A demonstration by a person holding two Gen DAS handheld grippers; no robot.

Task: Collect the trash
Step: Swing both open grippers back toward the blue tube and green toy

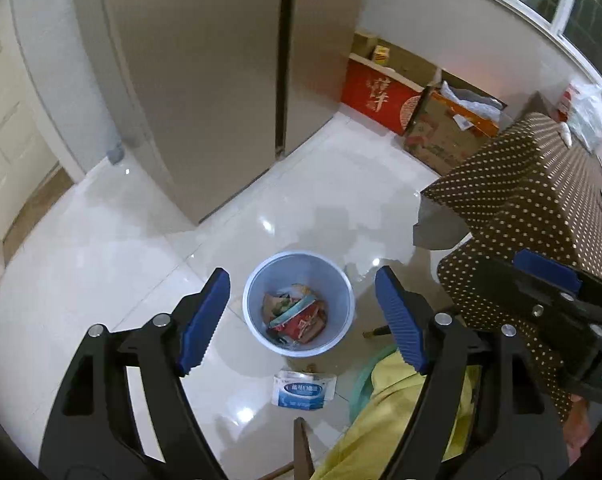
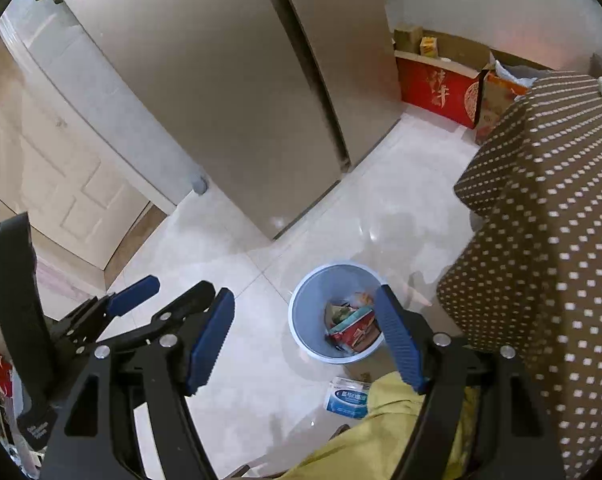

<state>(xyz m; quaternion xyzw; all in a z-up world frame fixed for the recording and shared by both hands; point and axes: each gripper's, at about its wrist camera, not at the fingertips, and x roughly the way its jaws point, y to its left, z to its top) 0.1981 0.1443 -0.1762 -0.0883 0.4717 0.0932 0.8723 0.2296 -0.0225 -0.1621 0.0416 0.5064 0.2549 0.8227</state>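
Both claws hang wide open and empty above the floor: the left claw directly over the pale blue bin, the right claw just beside it. The bin already holds several crumpled wrappers and cartons, so part of the collecting seems done. One blue and white packet lies on the floor just beside the bin, so I judge this piece is left to pick up.

Left claw with jaws spread and empty above a pale blue bin of wrappers on the tiled floor, a white-and-blue packet lying just beside it.
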